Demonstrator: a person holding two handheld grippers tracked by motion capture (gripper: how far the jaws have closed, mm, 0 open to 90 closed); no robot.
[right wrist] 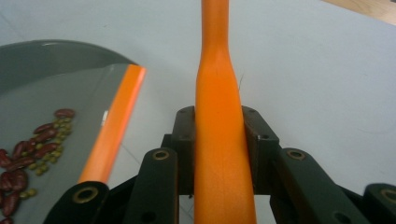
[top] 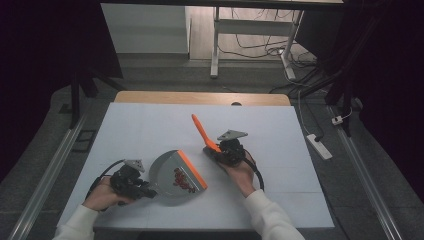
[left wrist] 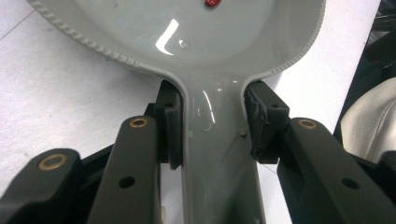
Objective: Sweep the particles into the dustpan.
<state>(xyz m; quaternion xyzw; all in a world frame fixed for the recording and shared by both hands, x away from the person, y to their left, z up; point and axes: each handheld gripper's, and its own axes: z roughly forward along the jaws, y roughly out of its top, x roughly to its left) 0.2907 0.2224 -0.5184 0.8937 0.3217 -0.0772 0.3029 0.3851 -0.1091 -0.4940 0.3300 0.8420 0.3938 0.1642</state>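
High view takes in a dim room: a bare floor with rails along both sides, a power strip [top: 319,146] and loose cables at the right, and the legs of another table at the back. In the middle stands the surface [top: 150,125], a wooden top under a pale sheet that leaves a strip of wood bare along the far edge.

Near the front edge, left of centre, lies the grey dustpan [top: 169,176], its orange lip [top: 192,169] turned toward the right edge. It sits flat, probably so that the lip meets the sheet and nothing slips under it. The left tongs [top: 150,193] are closed on its handle; in the left gripper view the pads press the grey neck from both sides [left wrist: 215,140], which keeps the pan steady.

Right of the pan, near the middle of the surface, the right tongs [top: 212,149] are clamped on the orange brush handle [right wrist: 219,140], which slants away toward the far edge [top: 200,131]. The bristle end cannot be made out. The brush sits apart from the lip.

Smallest are the red beans [top: 183,180] and little greenish ones [right wrist: 44,156], heaped inside the pan just behind the lip. Judging by that, the sweeping looks largely done.
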